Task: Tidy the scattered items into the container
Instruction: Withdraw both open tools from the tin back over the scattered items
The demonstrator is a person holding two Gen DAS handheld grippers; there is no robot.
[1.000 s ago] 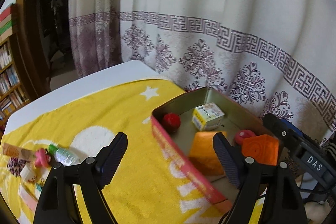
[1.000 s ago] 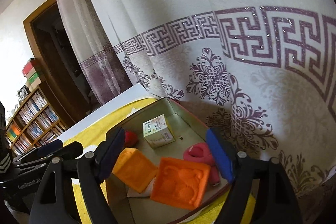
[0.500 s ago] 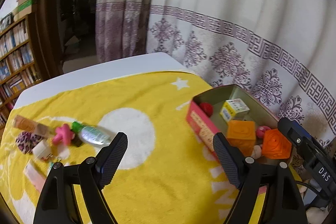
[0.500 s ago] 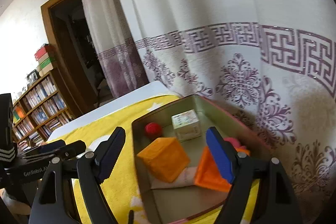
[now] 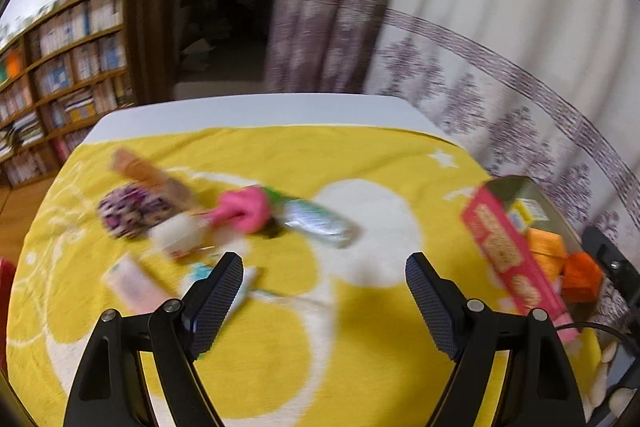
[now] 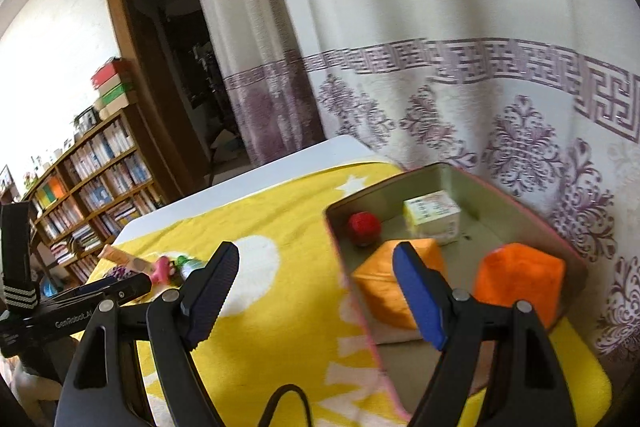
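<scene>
Ahead of my left gripper (image 5: 320,291), whose jaws stand released with nothing between them, the scattered items lie in a blurred cluster on the yellow towel (image 5: 280,359): a pink toy (image 5: 244,209), a small bottle (image 5: 316,223) touching it, a patterned pouch (image 5: 132,211) and a flat pink packet (image 5: 134,283) just beside the left jaw. To the right of the right jaw sits the container (image 5: 508,251), a pink-walled tin. My right gripper (image 6: 316,287) hangs over the near wall of the tin (image 6: 348,255), jaws likewise released and empty; past them rest two orange blocks (image 6: 400,287), a red ball (image 6: 363,225) and a small box (image 6: 432,219). I judge the main risk to be crowding: closing on the pink toy could also pinch or roll the bottle, and the packet lies too flat for a sure grip.
</scene>
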